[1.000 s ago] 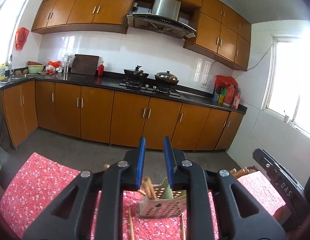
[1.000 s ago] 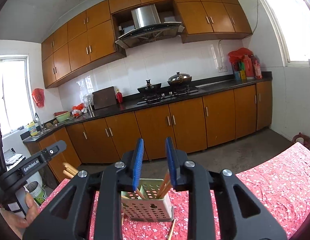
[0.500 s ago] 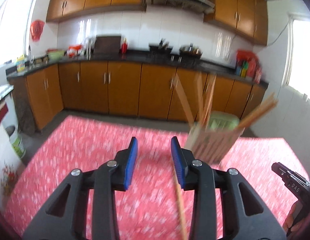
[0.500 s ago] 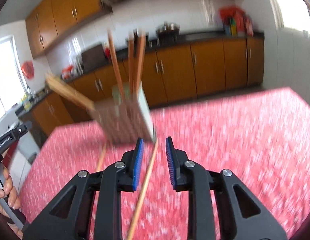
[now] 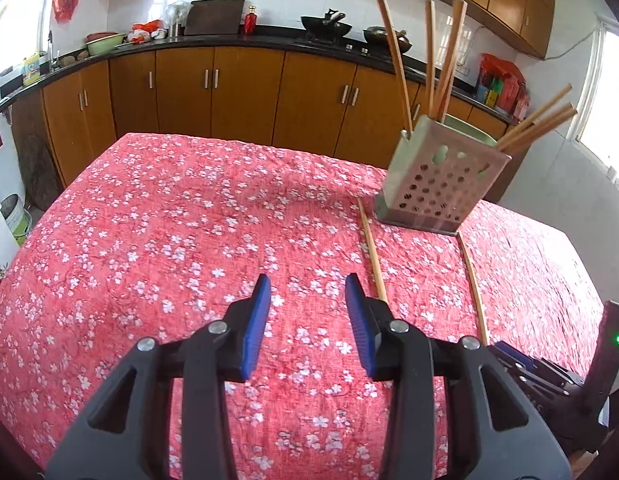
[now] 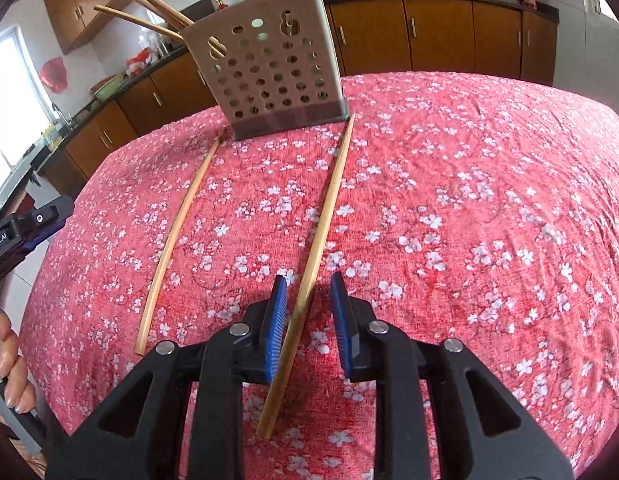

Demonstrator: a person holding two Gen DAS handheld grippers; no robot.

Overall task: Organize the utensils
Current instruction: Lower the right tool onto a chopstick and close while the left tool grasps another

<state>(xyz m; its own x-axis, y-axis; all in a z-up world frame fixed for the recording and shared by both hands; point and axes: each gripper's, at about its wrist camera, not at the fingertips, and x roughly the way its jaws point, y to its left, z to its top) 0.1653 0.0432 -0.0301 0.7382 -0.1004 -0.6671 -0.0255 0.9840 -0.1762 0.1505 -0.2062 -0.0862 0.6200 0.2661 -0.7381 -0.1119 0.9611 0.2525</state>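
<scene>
The right gripper (image 6: 308, 284) hangs low over the table with its blue jaws closing, one loose chopstick (image 6: 324, 216) lying between them though the pads do not yet press it. The left gripper (image 5: 308, 289) is opening with nothing between its jaws, only the red flowered tablecloth (image 5: 149, 240) beneath, and a second chopstick (image 5: 372, 250) lies just right of its tip. Both sticks run back to the perforated utensil holder (image 6: 273, 80), which stands on the cloth with more chopsticks in it.
</scene>
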